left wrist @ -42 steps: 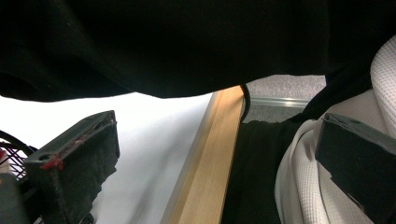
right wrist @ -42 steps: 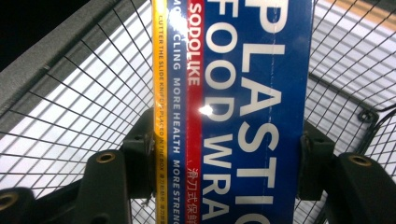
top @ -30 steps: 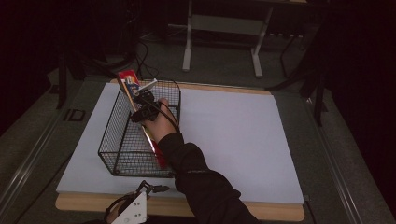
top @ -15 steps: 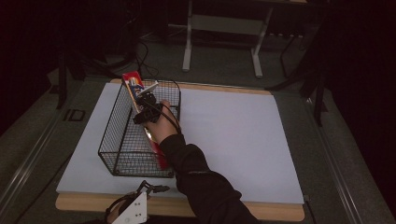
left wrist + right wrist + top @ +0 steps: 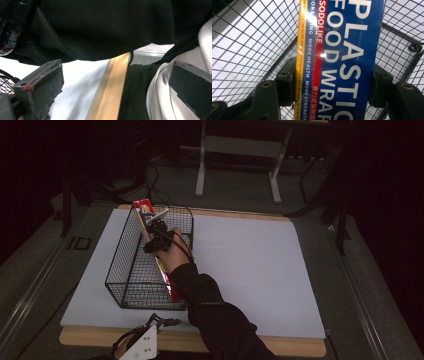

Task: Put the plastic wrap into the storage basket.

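— Left tool point(image 5: 167, 322)?
— Low at the tabletop's point(image 5: 250, 265) near edge, jaws spread wide, nothing between them; in its own view the wooden edge runs between the jaws.
— Next, to the right?
— Wire basket point(image 5: 127, 265) on the white sheet, left part of the tabletop.
— Right tool point(image 5: 156, 227)?
— Inside the basket, pinching a plastic wrap box point(image 5: 342, 62) from both sides. The box leans along the basket, its top end above the far rim.
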Motion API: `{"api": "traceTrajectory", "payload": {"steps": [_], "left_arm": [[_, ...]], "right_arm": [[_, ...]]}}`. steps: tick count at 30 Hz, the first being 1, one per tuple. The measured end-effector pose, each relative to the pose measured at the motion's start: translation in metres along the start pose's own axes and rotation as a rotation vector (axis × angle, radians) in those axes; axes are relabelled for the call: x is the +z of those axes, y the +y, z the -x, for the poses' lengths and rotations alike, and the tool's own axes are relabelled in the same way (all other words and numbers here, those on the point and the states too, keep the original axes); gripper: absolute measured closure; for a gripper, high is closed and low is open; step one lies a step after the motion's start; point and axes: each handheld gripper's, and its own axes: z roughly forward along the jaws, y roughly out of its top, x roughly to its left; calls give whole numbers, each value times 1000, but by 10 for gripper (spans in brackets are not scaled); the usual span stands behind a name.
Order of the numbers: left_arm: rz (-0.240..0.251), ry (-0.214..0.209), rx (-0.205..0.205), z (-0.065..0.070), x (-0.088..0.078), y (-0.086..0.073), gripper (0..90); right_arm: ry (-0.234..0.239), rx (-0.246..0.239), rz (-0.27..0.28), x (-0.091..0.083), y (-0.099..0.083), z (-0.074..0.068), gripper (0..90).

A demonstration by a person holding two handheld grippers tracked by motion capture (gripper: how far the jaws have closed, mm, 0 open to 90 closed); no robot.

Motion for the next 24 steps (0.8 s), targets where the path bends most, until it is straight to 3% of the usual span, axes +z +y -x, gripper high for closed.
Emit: {"api": "traceTrajectory", "payload": {"steps": [10,23,24], "left_arm": [[-2,-2,0,0,0,0,1],[-16,-2,-2,0,2,-1,1],[-17,-2,-3,0,2,-1,2]], "right_arm": [[10,-8,5,-1,0,1,348],[75,-28,118,-29,-6,16,166],[74,-56,121,-32,-9,18,147]]}}
